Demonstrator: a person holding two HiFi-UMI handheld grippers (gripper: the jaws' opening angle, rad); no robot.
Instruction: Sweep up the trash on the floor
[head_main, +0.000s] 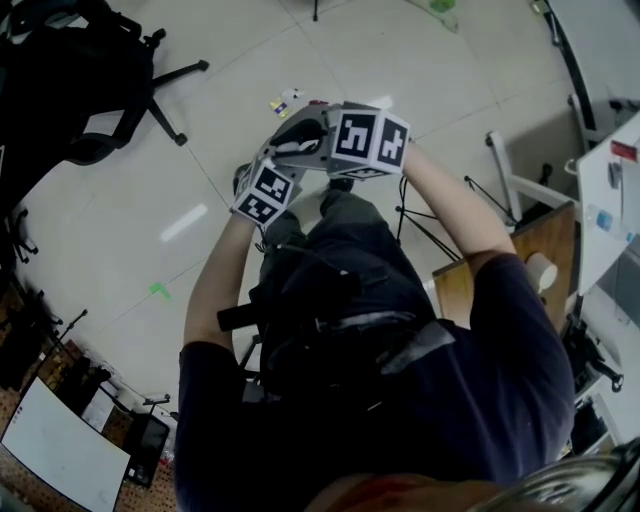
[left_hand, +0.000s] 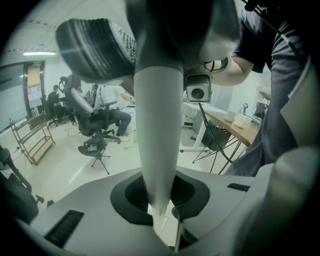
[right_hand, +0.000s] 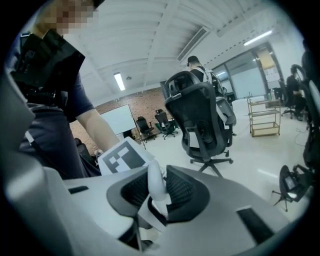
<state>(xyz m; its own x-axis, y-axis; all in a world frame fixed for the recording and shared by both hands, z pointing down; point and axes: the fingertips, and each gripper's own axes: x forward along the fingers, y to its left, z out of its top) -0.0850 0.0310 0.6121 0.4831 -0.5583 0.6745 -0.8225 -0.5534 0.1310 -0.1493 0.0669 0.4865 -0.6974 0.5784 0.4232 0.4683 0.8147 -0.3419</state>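
Observation:
Small scraps of trash (head_main: 285, 100), yellow and white, lie on the pale floor just beyond my two grippers. My left gripper (head_main: 292, 140) (left_hand: 161, 196) is shut on a thick white handle (left_hand: 156, 130). The handle rises between the jaws to a dark ribbed part (left_hand: 100, 47) at the top. My right gripper (head_main: 325, 118) (right_hand: 154, 192) is shut on a slim white handle end (right_hand: 156, 181) with a rounded tip. The left gripper's marker cube (right_hand: 123, 157) sits close behind that tip. I cannot tell from above what the handles belong to.
A black office chair (head_main: 90, 80) stands at the upper left, and another office chair (right_hand: 202, 120) is ahead of the right gripper. A wooden table (head_main: 545, 240) with a tape roll (head_main: 541, 270) is at the right. A whiteboard (head_main: 60, 450) lies at the lower left. People sit at desks (left_hand: 107, 107).

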